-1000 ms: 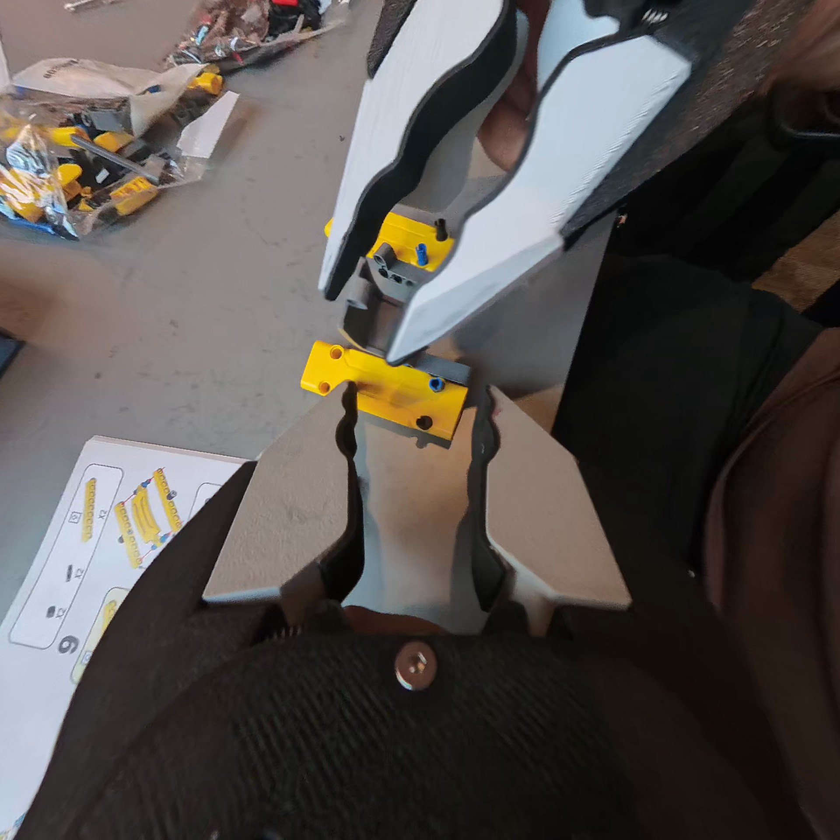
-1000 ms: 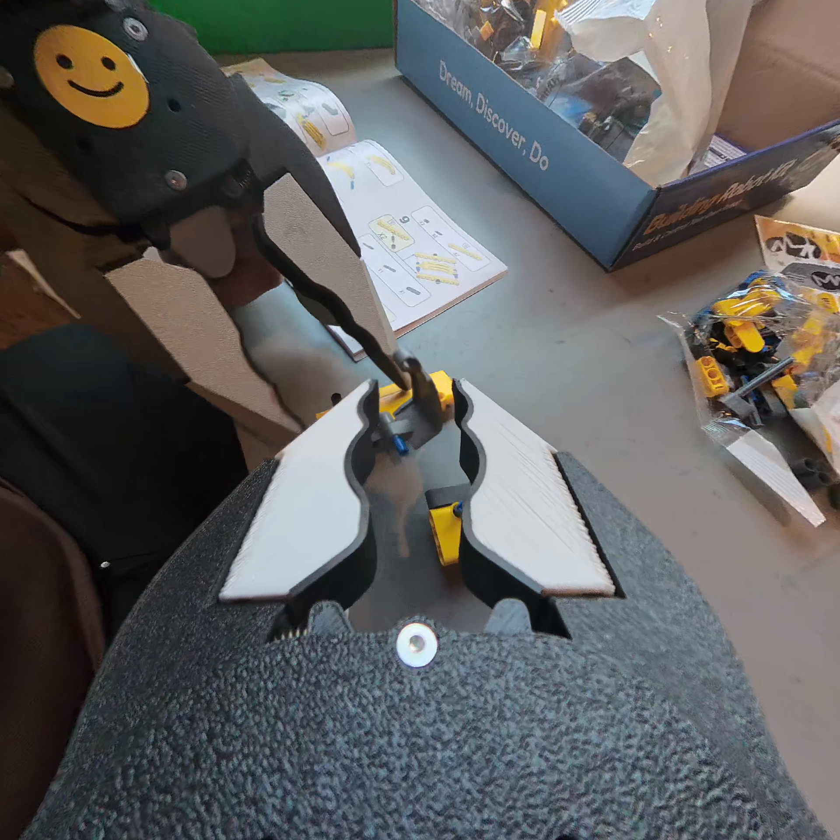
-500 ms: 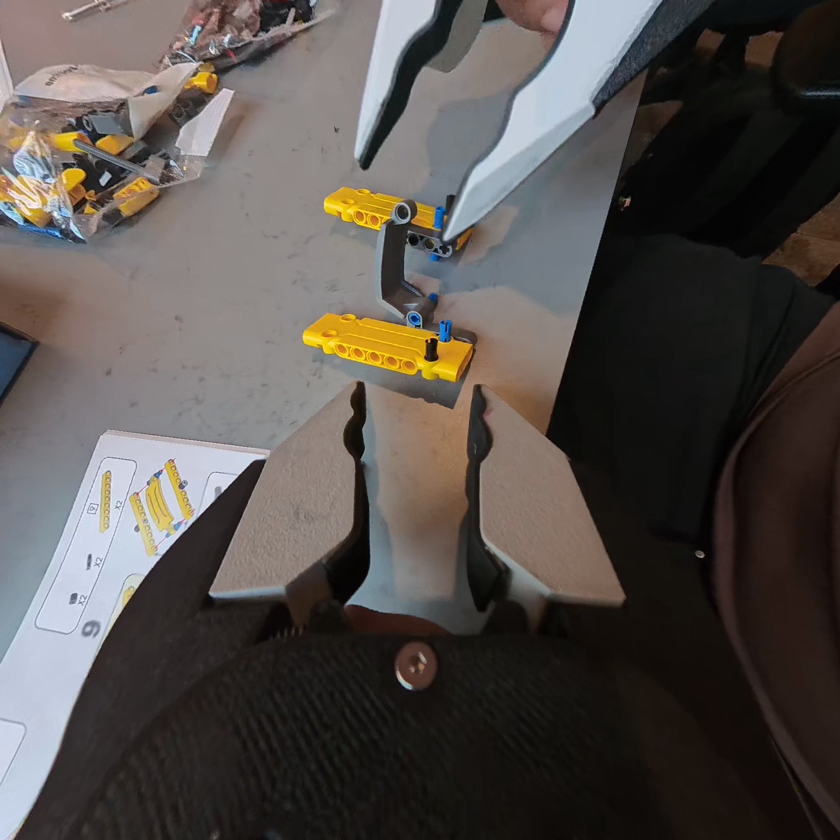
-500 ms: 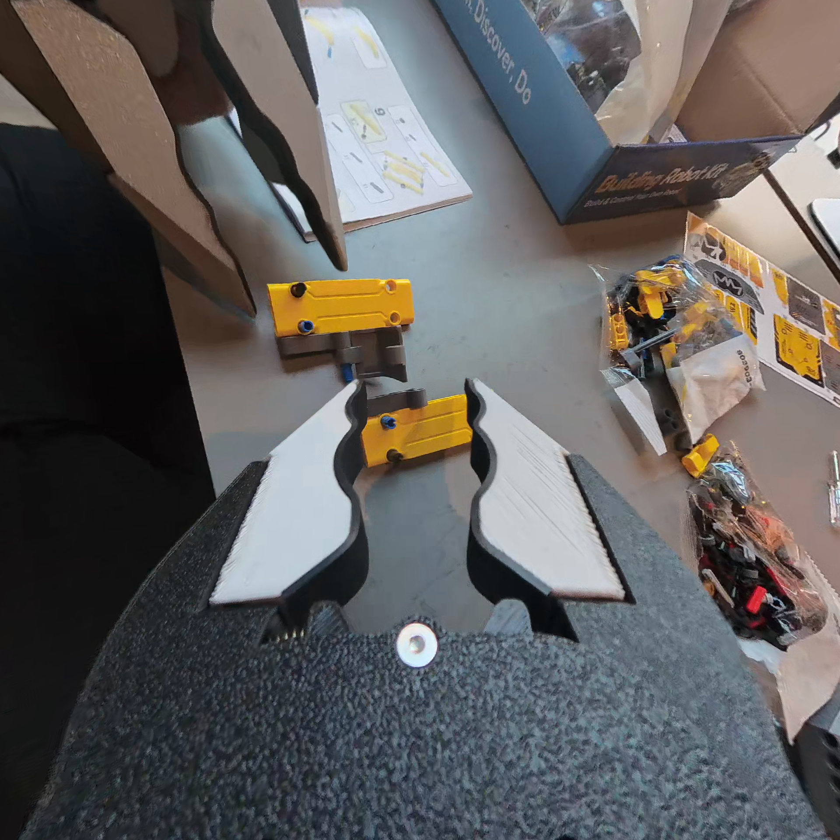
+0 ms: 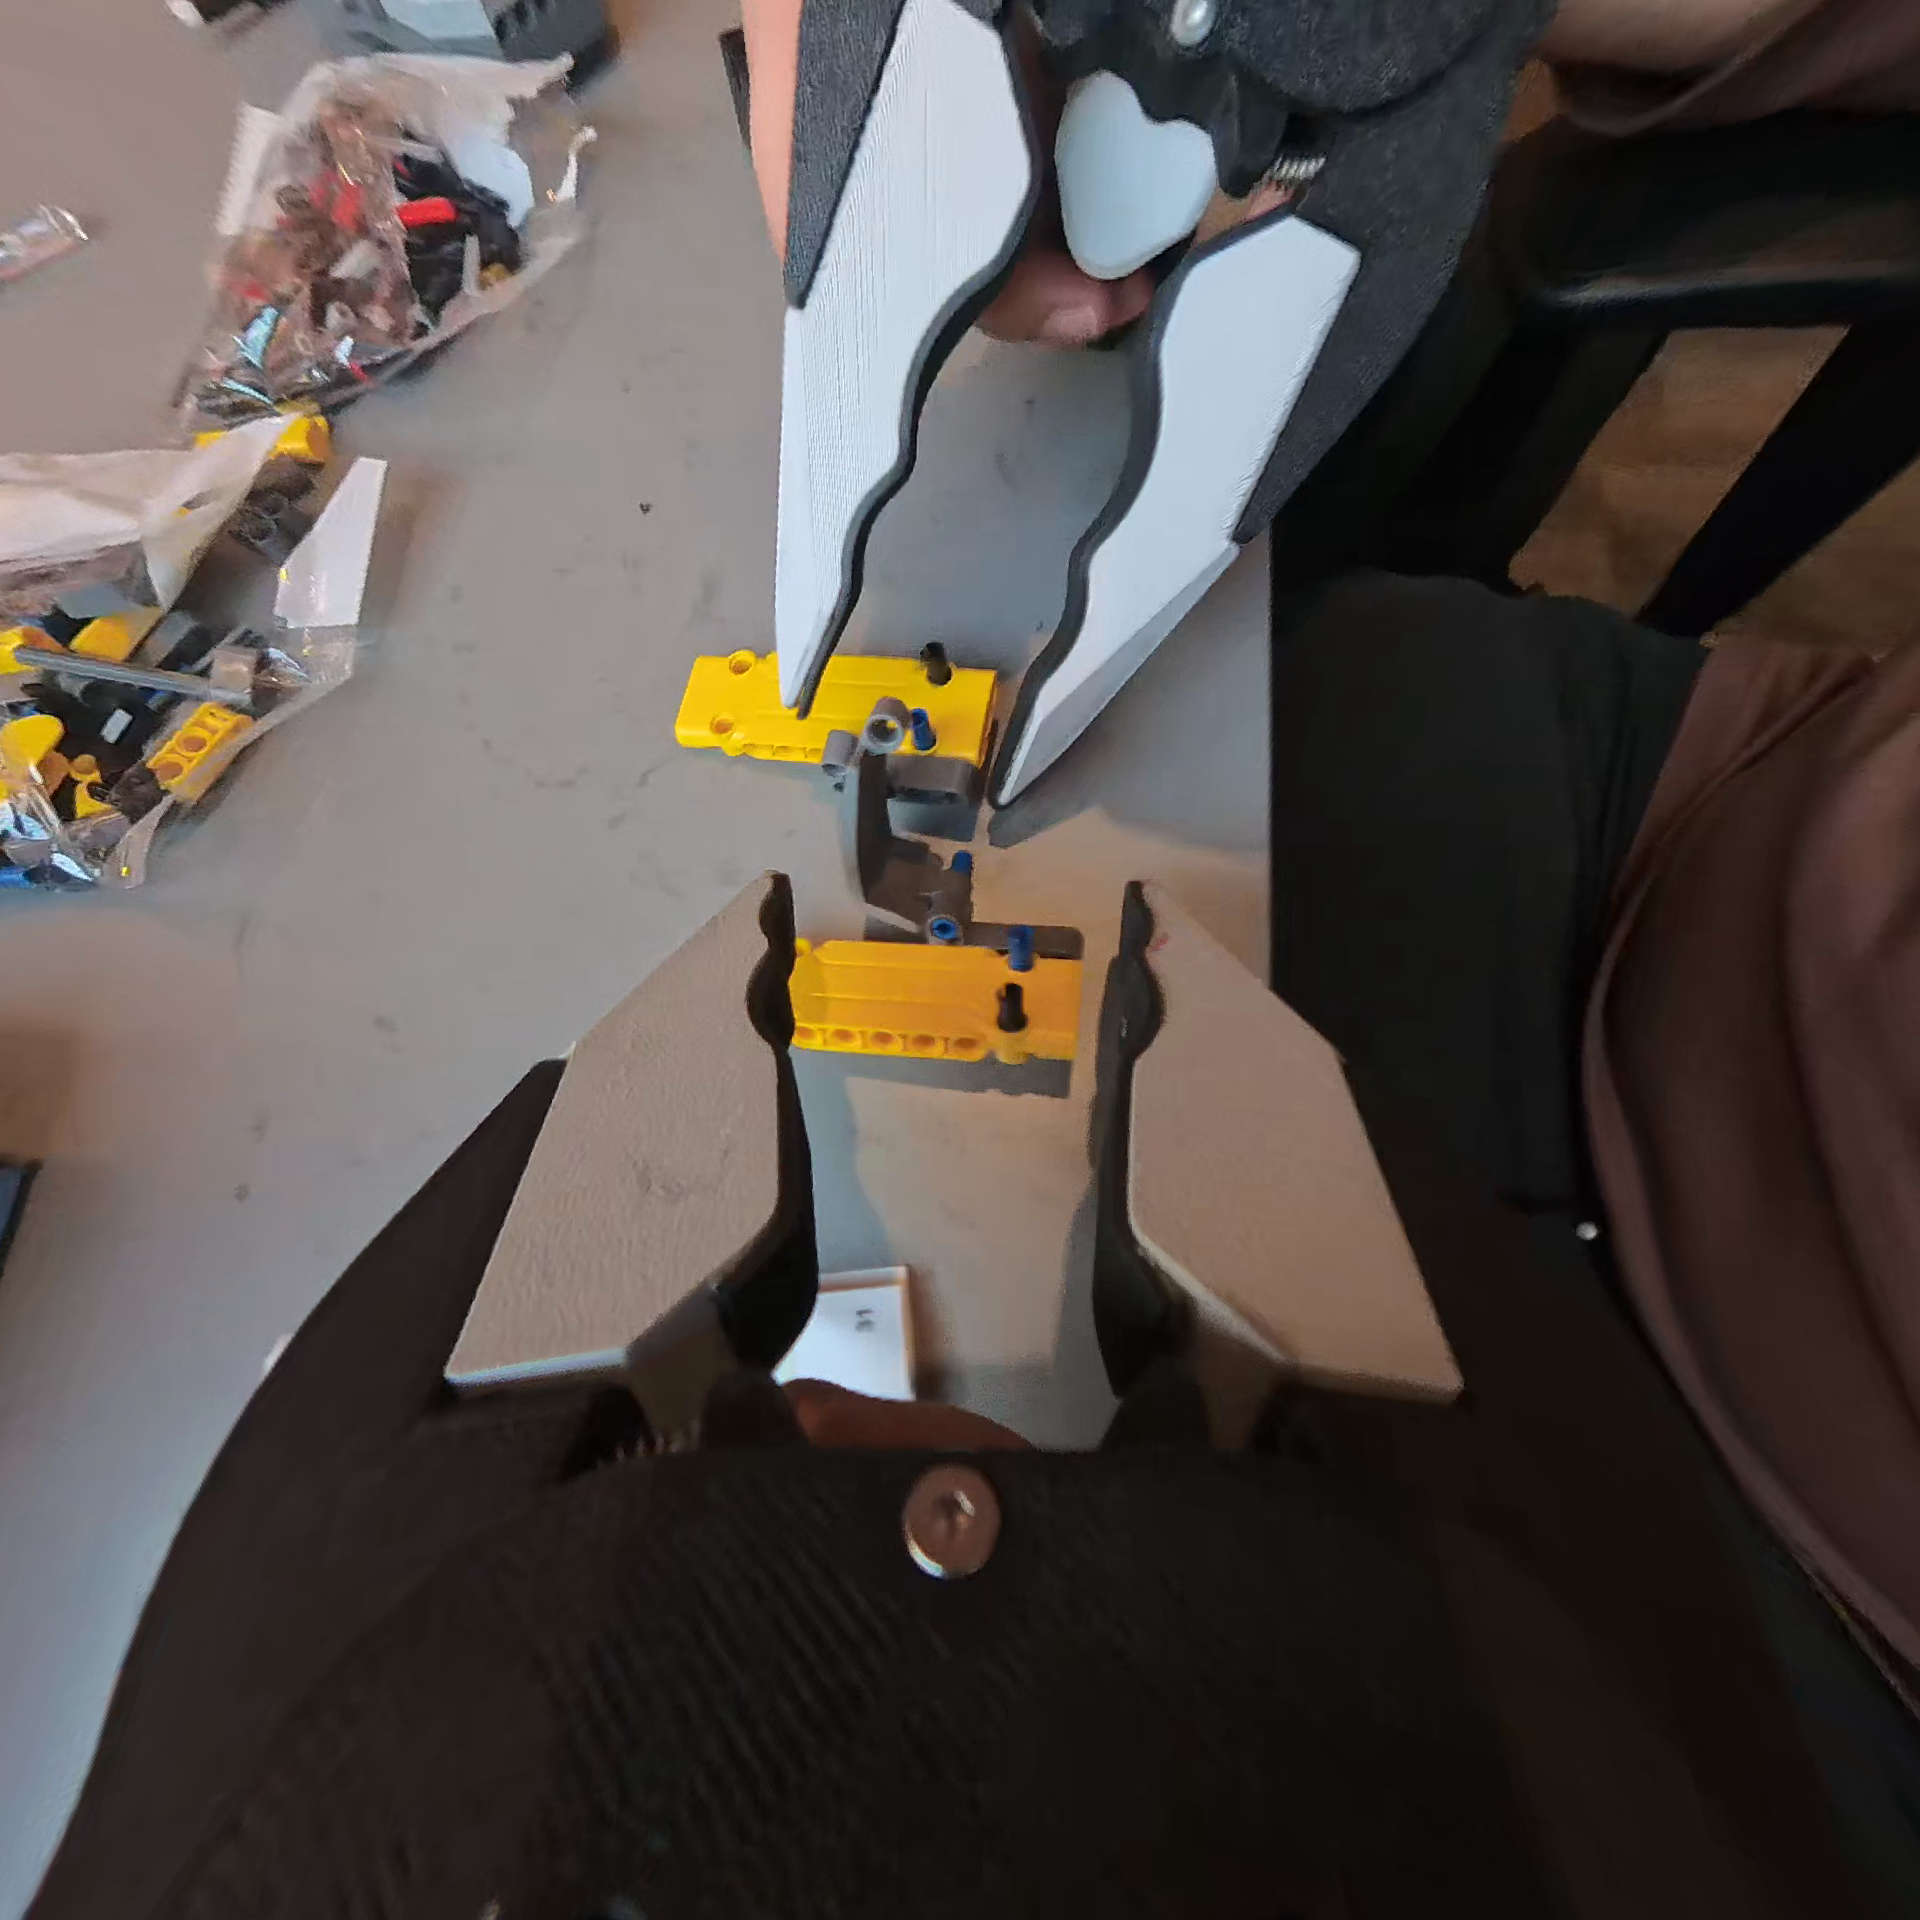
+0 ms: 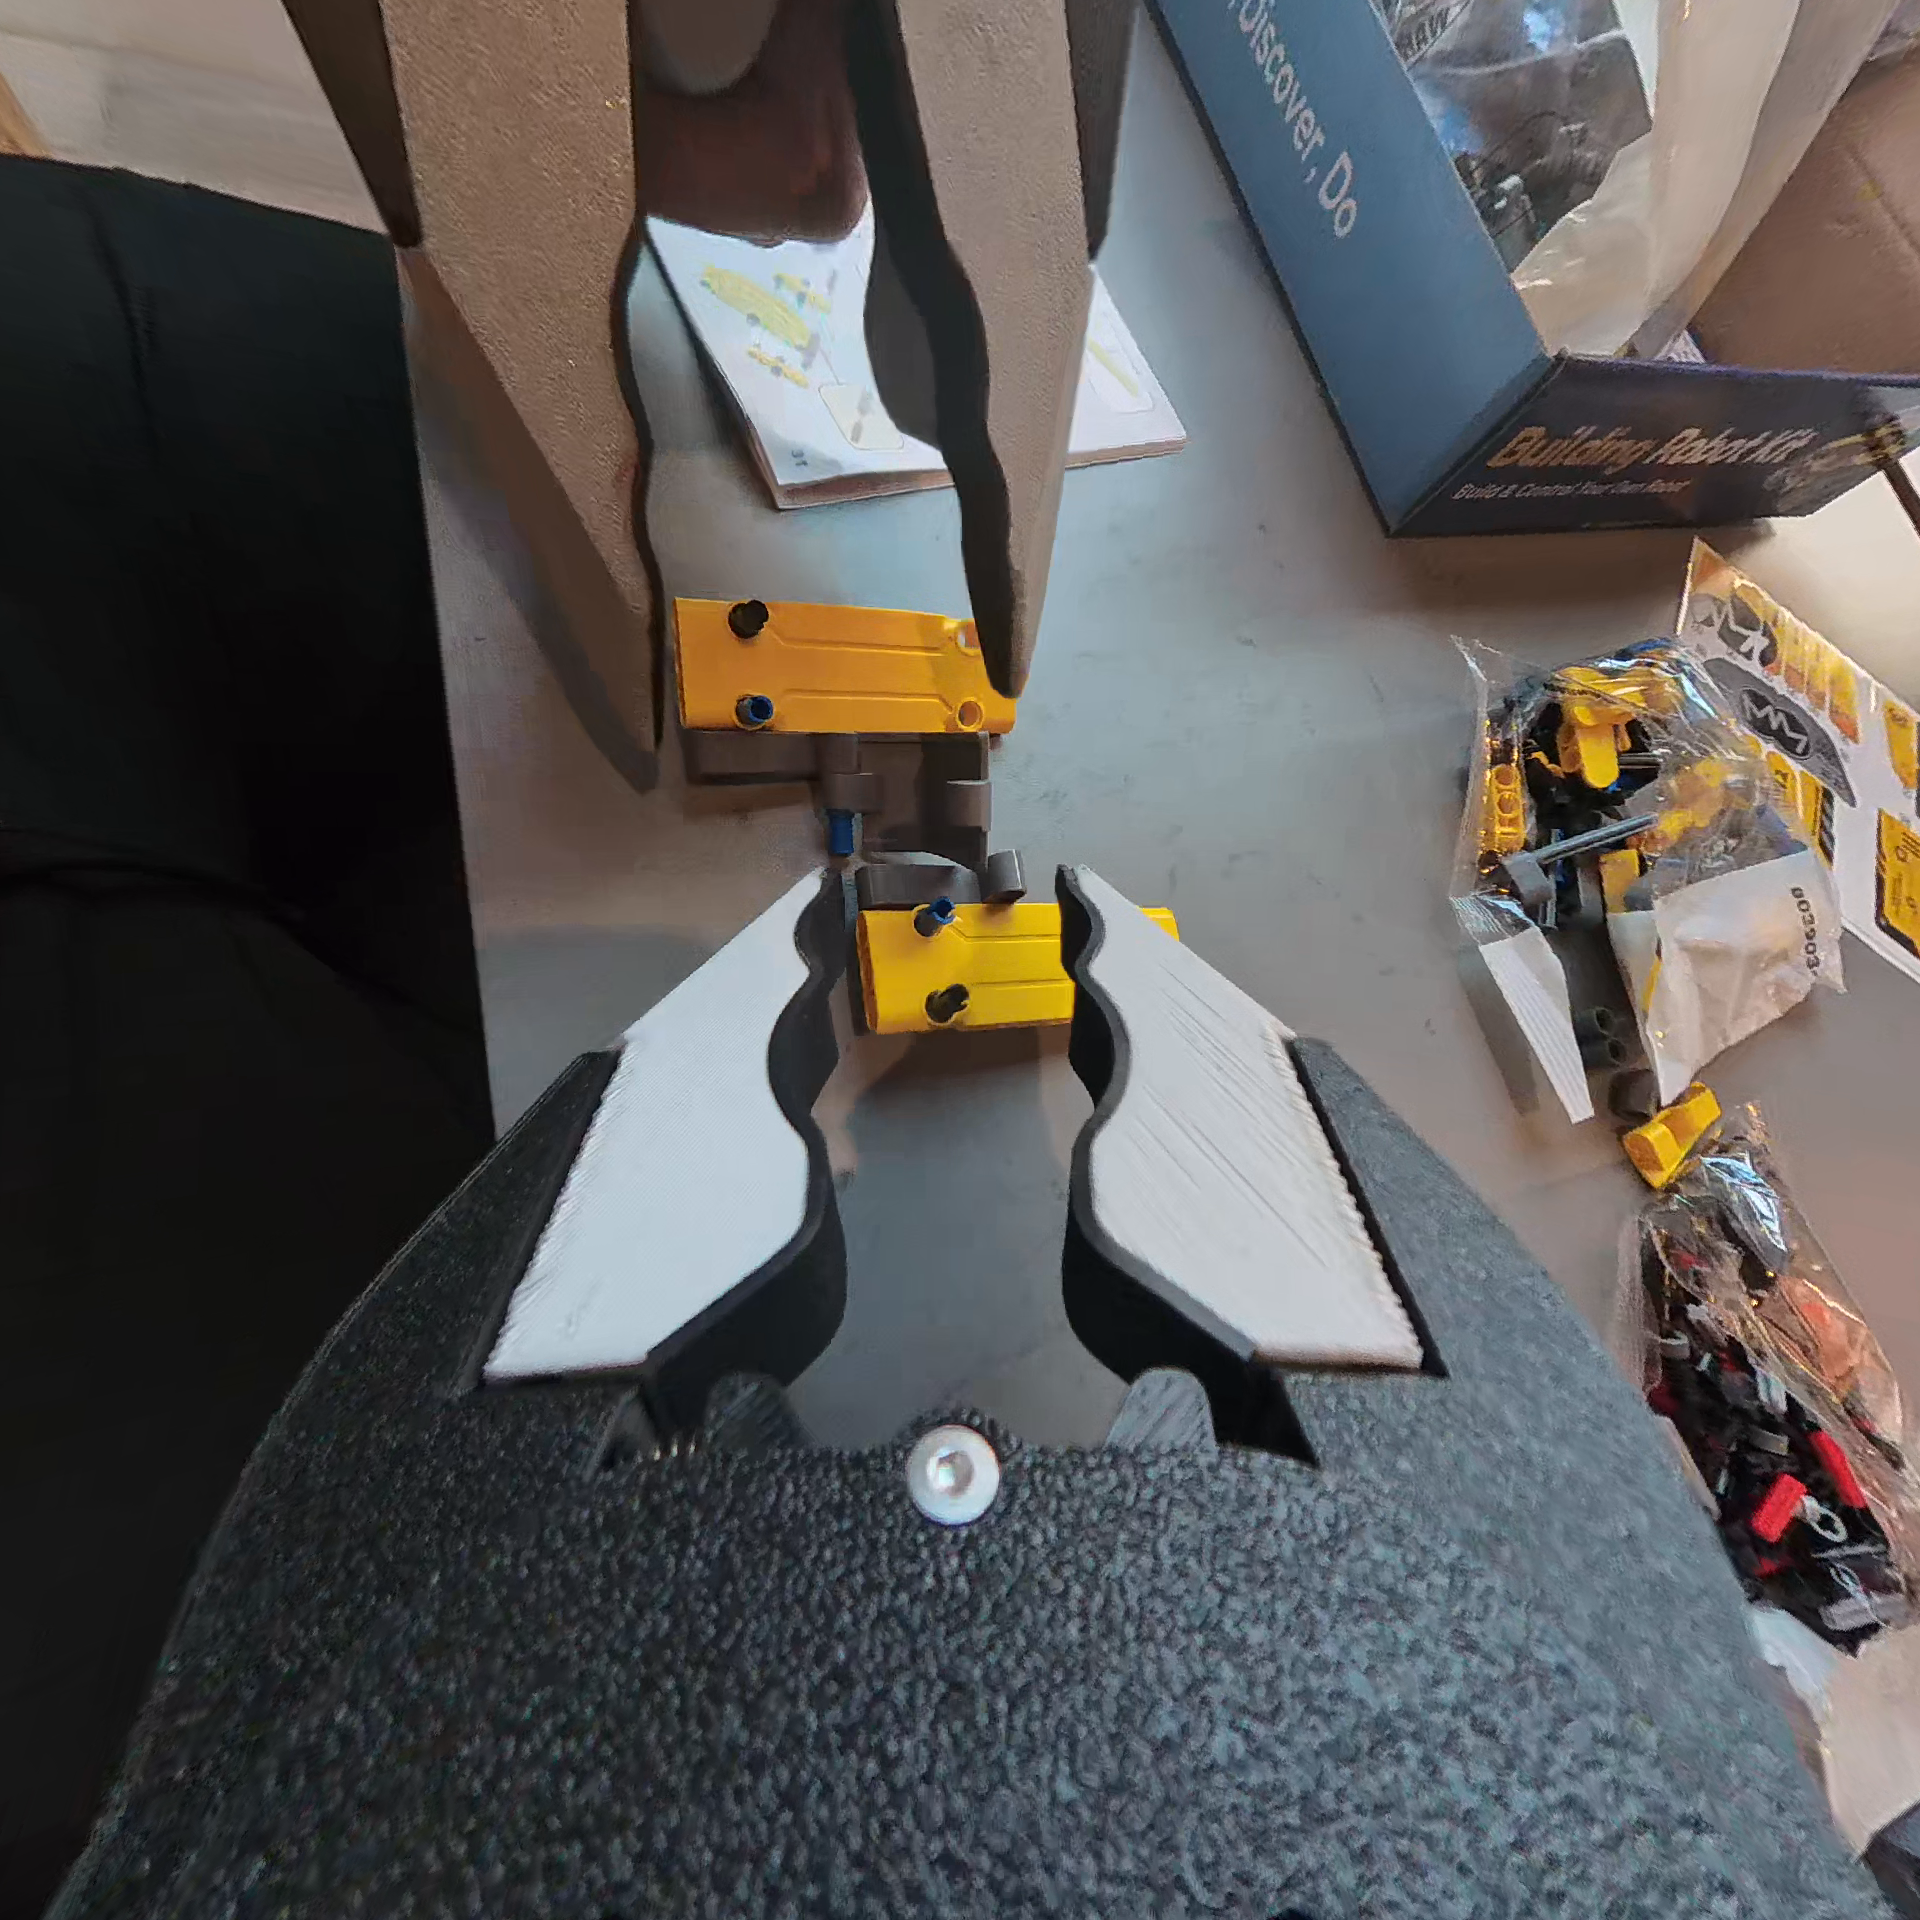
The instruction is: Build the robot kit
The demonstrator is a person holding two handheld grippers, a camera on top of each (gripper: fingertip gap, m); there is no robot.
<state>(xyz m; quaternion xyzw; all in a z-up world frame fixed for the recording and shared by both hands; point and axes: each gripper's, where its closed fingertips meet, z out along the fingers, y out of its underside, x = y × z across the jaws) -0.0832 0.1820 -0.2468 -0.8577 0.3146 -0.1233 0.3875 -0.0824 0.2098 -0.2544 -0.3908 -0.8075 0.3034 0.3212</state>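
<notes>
Both grippers have dropped back down to the brick assembly since half a second ago, when they were hanging higher above it. Left gripper (image 5: 951, 894) is now sitting low over the grey table (image 5: 499, 852), jaws spread wide, straddling the near yellow panel (image 5: 935, 1000) without clearly gripping it. Right gripper (image 6: 940, 883) is open too — its fingers are flanking the far yellow panel (image 5: 831, 704), one tip lying over that panel's top face. A grey linkage (image 5: 904, 831) with blue pins is joining the two panels, and the whole piece is resting flat near the table's right edge. Bags of loose parts (image 5: 135, 665) are lying to the left, well apart. An instruction booklet (image 6: 821, 395) and a blue box (image 6: 1455, 312) are showing in the right wrist view.
</notes>
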